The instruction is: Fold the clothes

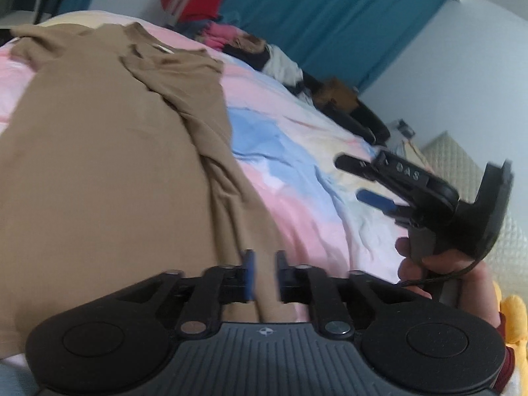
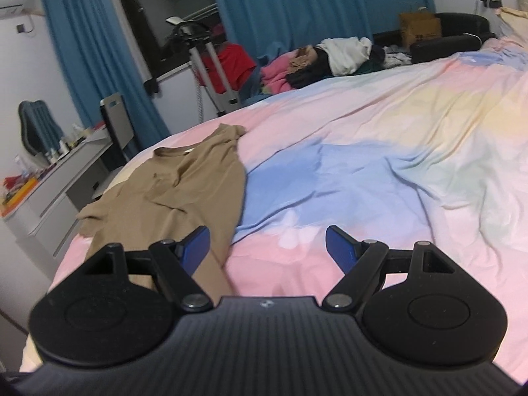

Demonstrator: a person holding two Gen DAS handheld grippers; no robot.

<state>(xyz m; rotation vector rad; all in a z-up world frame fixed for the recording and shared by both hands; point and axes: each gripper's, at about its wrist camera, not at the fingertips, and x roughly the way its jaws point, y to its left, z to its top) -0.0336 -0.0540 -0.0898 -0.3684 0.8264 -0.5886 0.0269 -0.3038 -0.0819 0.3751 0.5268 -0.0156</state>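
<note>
A tan t-shirt [image 1: 109, 151] lies flat on the pastel bedspread [image 1: 297, 151], its right sleeve and side folded inward. It also shows in the right wrist view [image 2: 184, 194], at the bed's left side. My left gripper [image 1: 264, 275] hovers just above the shirt's near right edge; its blue pads stand a small gap apart with nothing between them. My right gripper [image 2: 267, 247] is wide open and empty above the bedspread [image 2: 363, 165], just right of the shirt's hem. It also shows in the left wrist view [image 1: 356, 178], held in a hand to the right.
A pile of mixed clothes [image 2: 330, 56] lies at the bed's far edge, with a cardboard box [image 2: 419, 28] and black seat behind. A grey desk [image 2: 66, 178] with clutter stands left of the bed. Blue curtains [image 2: 297, 6] hang behind. A yellow plush toy [image 1: 511, 316] sits near right.
</note>
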